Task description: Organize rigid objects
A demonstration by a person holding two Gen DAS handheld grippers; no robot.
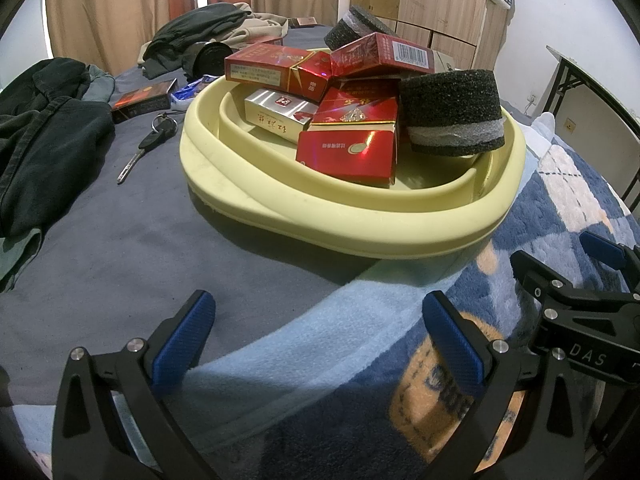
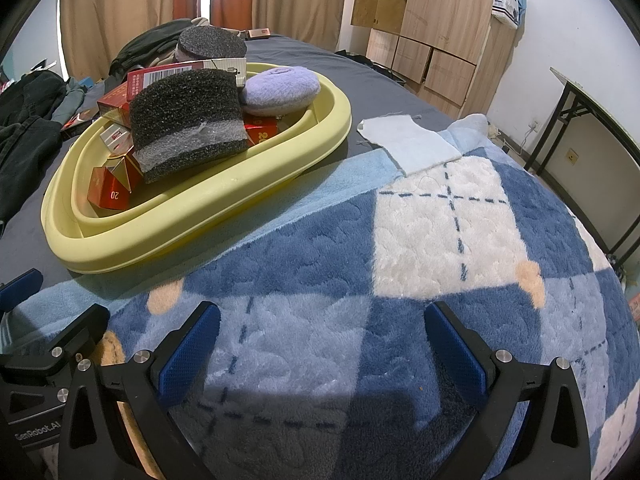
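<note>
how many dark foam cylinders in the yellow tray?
2. One dark foam cylinder sits at the front right of the yellow plastic tray; the other is atop the boxes at the back. More may be hidden.

Pale yellow basin; red boxes; black-grey foam block; blue-white checked blanket; lilac pad.

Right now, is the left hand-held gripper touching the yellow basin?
Apart. The left wrist view shows the left hand-held gripper open, with grey sheet and blanket visible between its fingertips and the yellow basin rim.
</note>
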